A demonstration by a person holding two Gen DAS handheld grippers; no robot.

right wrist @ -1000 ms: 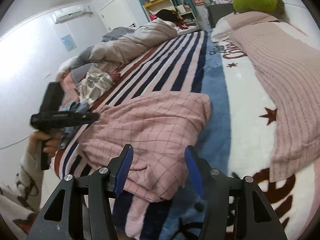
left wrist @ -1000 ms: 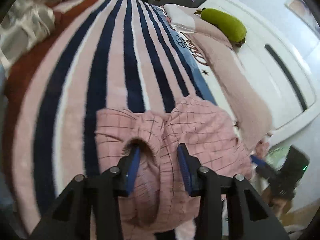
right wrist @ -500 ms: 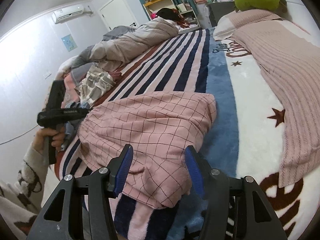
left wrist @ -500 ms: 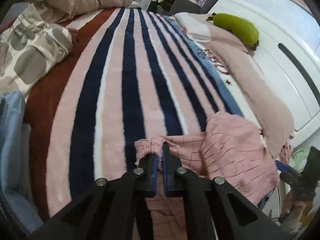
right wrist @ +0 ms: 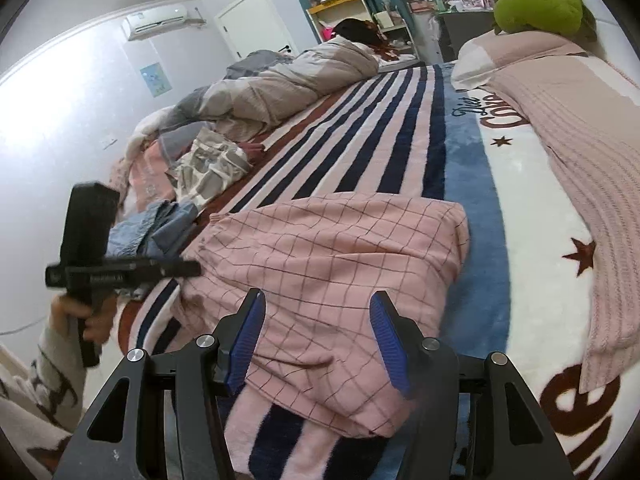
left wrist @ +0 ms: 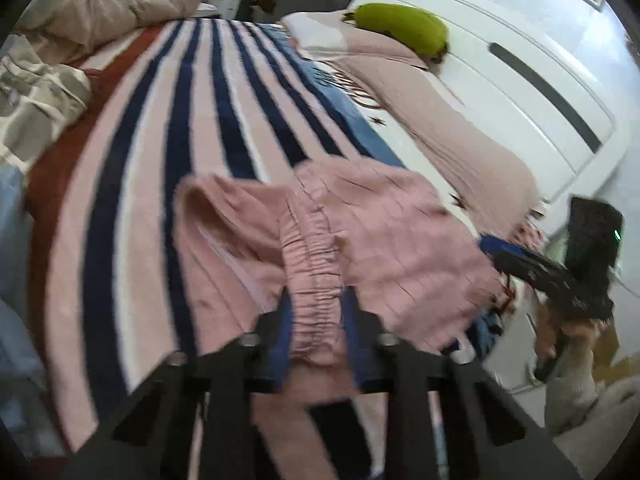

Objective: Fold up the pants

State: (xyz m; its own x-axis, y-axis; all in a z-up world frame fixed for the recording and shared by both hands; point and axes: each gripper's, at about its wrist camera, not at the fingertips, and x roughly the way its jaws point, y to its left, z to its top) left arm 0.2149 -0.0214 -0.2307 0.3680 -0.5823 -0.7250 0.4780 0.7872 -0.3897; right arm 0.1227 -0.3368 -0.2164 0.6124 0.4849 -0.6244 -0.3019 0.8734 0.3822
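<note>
Pink checked pants [left wrist: 380, 232] lie bunched on the striped blanket [left wrist: 152, 152]. Their gathered elastic waistband runs straight up between the blue pads of my left gripper [left wrist: 316, 300]. The pads press on it from both sides while the jaws are opening slightly; this view is motion-blurred. In the right wrist view the pants [right wrist: 332, 256] spread across the bed, and the left gripper [right wrist: 188, 268] holds their left edge. My right gripper [right wrist: 318, 312] hovers open over the near part of the pants, with nothing pinched between its pads.
A crumpled duvet [right wrist: 280, 84], a patterned cloth [right wrist: 208, 168] and blue denim [right wrist: 160, 224] lie along the bed's far left side. A pink knit throw [right wrist: 580, 152] and a green plush [right wrist: 536, 8] sit by the white headboard [left wrist: 520, 64]. A sleeved hand [right wrist: 76, 320] grips the left tool.
My left gripper closed on the waistband and pulled it sideways, so more gathered fabric now fills its jaws. The pants' left edge stretched out. My right gripper stayed put and open.
</note>
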